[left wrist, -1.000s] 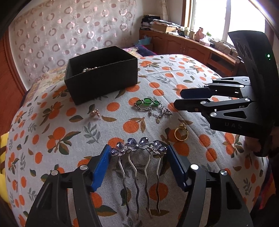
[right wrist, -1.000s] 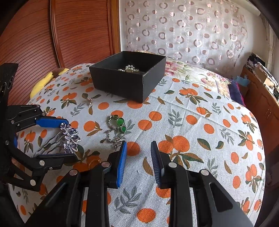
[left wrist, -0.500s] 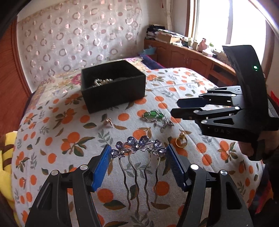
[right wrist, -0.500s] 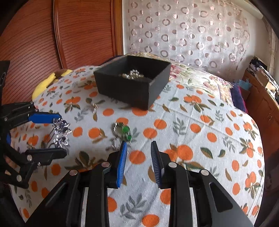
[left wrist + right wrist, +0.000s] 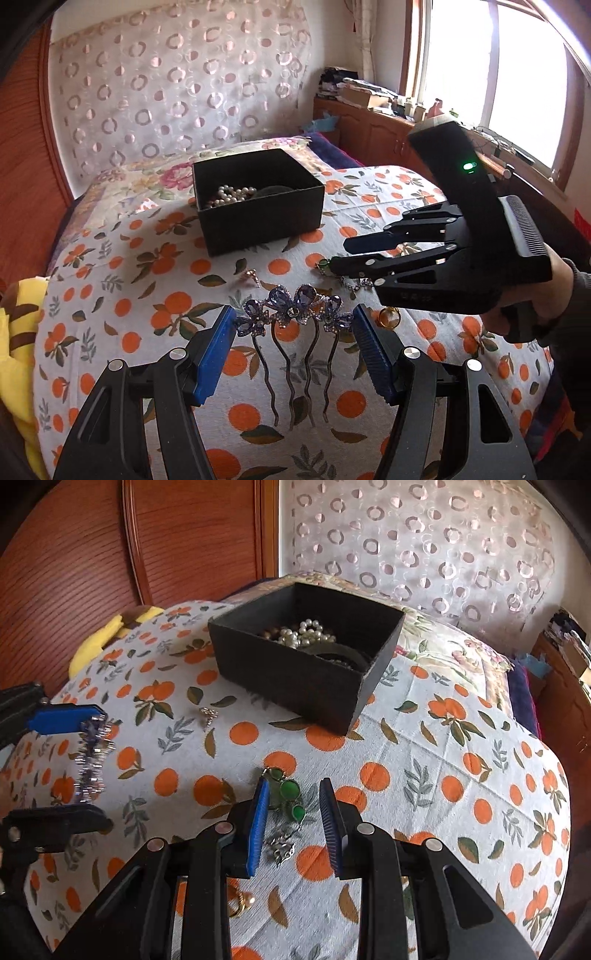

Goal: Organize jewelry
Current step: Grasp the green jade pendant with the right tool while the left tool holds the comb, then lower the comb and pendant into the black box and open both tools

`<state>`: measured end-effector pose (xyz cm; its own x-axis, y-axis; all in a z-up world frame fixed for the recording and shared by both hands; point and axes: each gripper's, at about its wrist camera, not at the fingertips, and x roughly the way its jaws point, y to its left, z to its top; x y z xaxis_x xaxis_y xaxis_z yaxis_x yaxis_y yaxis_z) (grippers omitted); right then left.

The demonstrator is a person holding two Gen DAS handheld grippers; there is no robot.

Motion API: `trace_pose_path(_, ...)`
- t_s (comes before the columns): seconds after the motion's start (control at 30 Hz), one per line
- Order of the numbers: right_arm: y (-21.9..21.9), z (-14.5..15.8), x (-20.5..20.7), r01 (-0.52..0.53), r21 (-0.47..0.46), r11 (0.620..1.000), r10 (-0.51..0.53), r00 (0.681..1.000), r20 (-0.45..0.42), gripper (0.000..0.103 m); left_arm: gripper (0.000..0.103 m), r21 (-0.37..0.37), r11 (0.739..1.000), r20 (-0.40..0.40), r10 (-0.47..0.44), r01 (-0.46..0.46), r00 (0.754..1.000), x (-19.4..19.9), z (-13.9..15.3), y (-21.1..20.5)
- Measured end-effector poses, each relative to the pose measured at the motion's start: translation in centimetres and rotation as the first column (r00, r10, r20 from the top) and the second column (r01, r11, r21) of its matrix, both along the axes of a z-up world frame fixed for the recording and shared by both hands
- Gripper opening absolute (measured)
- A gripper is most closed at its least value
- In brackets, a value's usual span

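1. The left gripper (image 5: 293, 334) is clamped on the purple hair comb (image 5: 293, 314), 1 blue pad against each end of its jewelled top, the 4 wavy prongs hanging back toward the camera; the comb is clear of the bedspread (image 5: 177, 302).
2. The right gripper (image 5: 293, 812) holds nothing: its jaws stand partly apart over the green-stone bracelet (image 5: 290, 795), which lies on the cloth below the gap between the pads. Whether the pads touch it I cannot tell.
3. Just beside the bracelet, toward the near edge, lies a gold ring (image 5: 388, 317); a small earring (image 5: 207, 716) sits alone on the cloth between the comb and the box.
4. The black box (image 5: 258, 221) stands open farther back, with a pearl strand (image 5: 304, 633) and darker pieces inside. Bare cloth lies open on the way from both grippers to its near wall.
5. The bed falls away to a wooden panel (image 5: 92, 554) and a yellow soft toy (image 5: 18, 332) on 1 side, and a cabinet (image 5: 373, 136) under the window on the other.
6. Against 1 second ago, the comb has risen off the cloth, and the right gripper has slid sideways from bare cloth to above the bracelet, its gap unchanged.
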<state>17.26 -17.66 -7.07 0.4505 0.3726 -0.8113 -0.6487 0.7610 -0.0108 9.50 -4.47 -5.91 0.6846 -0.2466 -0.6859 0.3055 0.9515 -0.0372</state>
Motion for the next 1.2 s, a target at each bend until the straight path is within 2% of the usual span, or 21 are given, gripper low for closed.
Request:
trace_pose_path(0.03, 0.3, -0.1, 0.1, -0.002, 0.001, 1.000, 0.002, 1.000, -0.003, 0.029, 0.062, -0.002, 1.000, 0.001, 0.002, -0.002, 1.000, 0.0, 0.0, 0.1)
trace_pose_path(0.1, 0.5, -0.2, 0.1, -0.012, 0.002, 1.000, 0.012, 1.000, -0.014, 0.017, 0.062, -0.006, 1.000, 0.002, 0.003, -0.003, 1.000, 0.0, 0.0, 0.2)
trace_pose_path(0.13, 0.6, -0.2, 0.1, -0.016, 0.000, 1.000, 0.016, 1.000, -0.014, 0.014, 0.062, -0.007, 1.000, 0.001, 0.004, -0.004, 1.000, 0.0, 0.0, 0.3)
trace_pose_path(0.4, 0.4, 0.8, -0.4, -0.021, 0.020, 1.000, 0.020, 1.000, 0.011, 0.013, 0.062, -0.010, 1.000, 0.010, 0.015, -0.015, 1.000, 0.0, 0.4, 0.9)
trace_pose_path(0.87, -0.3, 8.2, 0.4, 0.002, 0.131, 0.991, -0.023, 0.987, 0.161, 0.013, 0.062, -0.019, 0.998, 0.065, 0.058, -0.057, 0.996, 1.7, 3.1, 2.4)
trace_pose_path(1.2, 1.1, 11.0, 2.3, 0.000, 0.141, 0.990, -0.031, 0.976, 0.214, 0.013, 0.062, -0.027, 0.997, 0.124, 0.075, -0.072, 0.989, 3.3, 5.8, 2.9)
